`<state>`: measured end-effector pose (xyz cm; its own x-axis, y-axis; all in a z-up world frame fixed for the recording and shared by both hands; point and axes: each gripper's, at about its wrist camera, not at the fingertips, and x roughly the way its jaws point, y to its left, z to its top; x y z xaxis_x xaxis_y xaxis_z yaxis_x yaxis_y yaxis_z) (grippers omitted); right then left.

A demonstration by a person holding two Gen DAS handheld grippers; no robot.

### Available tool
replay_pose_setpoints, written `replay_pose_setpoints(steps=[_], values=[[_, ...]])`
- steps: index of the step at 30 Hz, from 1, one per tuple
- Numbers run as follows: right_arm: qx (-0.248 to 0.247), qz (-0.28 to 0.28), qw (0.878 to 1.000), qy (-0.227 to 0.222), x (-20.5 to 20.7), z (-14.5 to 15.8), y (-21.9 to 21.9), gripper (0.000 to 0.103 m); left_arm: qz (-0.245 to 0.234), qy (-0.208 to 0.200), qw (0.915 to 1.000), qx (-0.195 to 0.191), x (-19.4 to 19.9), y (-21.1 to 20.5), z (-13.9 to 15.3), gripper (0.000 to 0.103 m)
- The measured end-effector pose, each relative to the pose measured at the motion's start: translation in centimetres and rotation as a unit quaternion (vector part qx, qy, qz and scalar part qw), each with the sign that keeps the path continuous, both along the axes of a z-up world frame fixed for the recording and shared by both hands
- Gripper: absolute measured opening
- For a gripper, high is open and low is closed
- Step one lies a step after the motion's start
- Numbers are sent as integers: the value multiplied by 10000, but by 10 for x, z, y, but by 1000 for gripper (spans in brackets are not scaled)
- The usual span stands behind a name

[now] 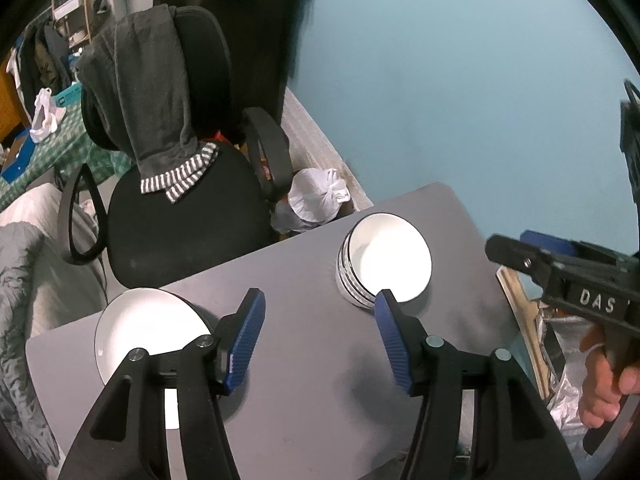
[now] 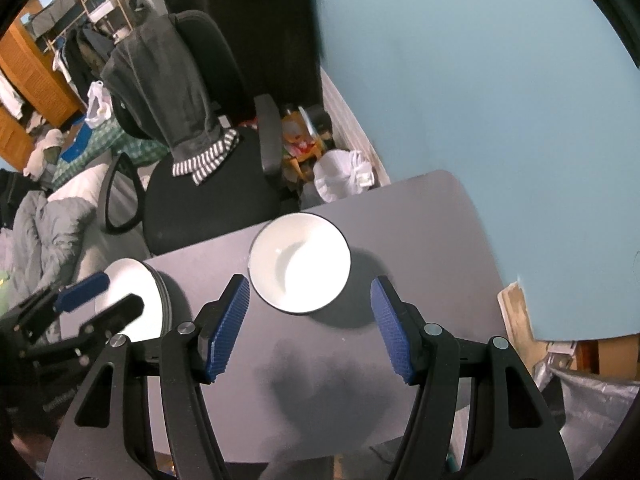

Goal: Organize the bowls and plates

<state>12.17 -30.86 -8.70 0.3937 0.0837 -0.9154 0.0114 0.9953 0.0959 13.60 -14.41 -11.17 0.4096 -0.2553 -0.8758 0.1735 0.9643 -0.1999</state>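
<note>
A stack of white bowls [image 1: 384,260] with dark rims stands on the grey table [image 1: 304,360], toward its far side. A stack of white plates [image 1: 148,328] sits at the table's left edge. My left gripper [image 1: 320,304] hangs open above the table between the two stacks, with nothing between its blue pads. In the right wrist view the bowls [image 2: 300,268] lie just beyond my right gripper [image 2: 308,296], which is open and empty. The plates [image 2: 132,300] show at the left, partly behind the left gripper [image 2: 100,292]. The right gripper [image 1: 520,248] enters the left wrist view from the right, held by a hand [image 1: 604,392].
A black office chair [image 1: 180,200] with a grey garment draped on it stands against the table's far left edge. A white plastic bag [image 1: 316,196] lies on the floor by the blue wall. Foil-like wrapping [image 1: 568,400] and a wooden board sit off the table's right edge.
</note>
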Motion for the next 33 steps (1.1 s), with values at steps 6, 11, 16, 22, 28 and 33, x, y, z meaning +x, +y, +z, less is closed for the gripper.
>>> replay_pose_setpoints(steps=[6,11,16,22,28,33], values=[[-41,226,9995,222,15,-18,-9,63,213,160,9996,-15,19,-5,-12,59],[34,443,9977,510,37,-44,-22,63,350,454,9983,43,37,-18,-34,59],[118,645,9941,861,60,-75,-33,63,367,833,9956,227,54,-35,-68,59],[246,871,9882,1233,78,-108,-39,63,469,1291,9904,176,68,-48,-103,59],[417,1077,9810,1559,90,-130,-41,63,627,1589,9853,48,76,-53,-126,60],[546,1154,9757,1783,94,-145,-45,63,716,1818,9807,-35,83,-57,-143,63]])
